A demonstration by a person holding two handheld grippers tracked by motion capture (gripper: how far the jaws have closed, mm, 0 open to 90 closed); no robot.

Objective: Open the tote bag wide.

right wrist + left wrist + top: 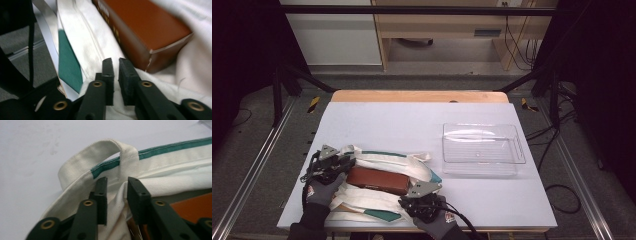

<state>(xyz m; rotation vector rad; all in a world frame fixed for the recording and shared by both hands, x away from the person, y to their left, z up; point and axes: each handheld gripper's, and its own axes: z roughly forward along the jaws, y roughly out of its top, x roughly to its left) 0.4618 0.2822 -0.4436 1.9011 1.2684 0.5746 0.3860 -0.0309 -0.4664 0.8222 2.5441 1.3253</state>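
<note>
A white cloth bag with green trim lies flat near the table's front edge, with a brown book inside its mouth. My left gripper is at the bag's left end. In the left gripper view its jaws stand apart, a fold of the bag's rim rises between them without being pinched, and a handle loop is just beyond. My right gripper is at the bag's near right side. Its jaws show a narrow gap over white cloth, just short of the book's corner.
A clear plastic tray sits on the white table to the right of the bag. Beyond the table's wooden far edge are the floor, black frame posts and a desk with cables.
</note>
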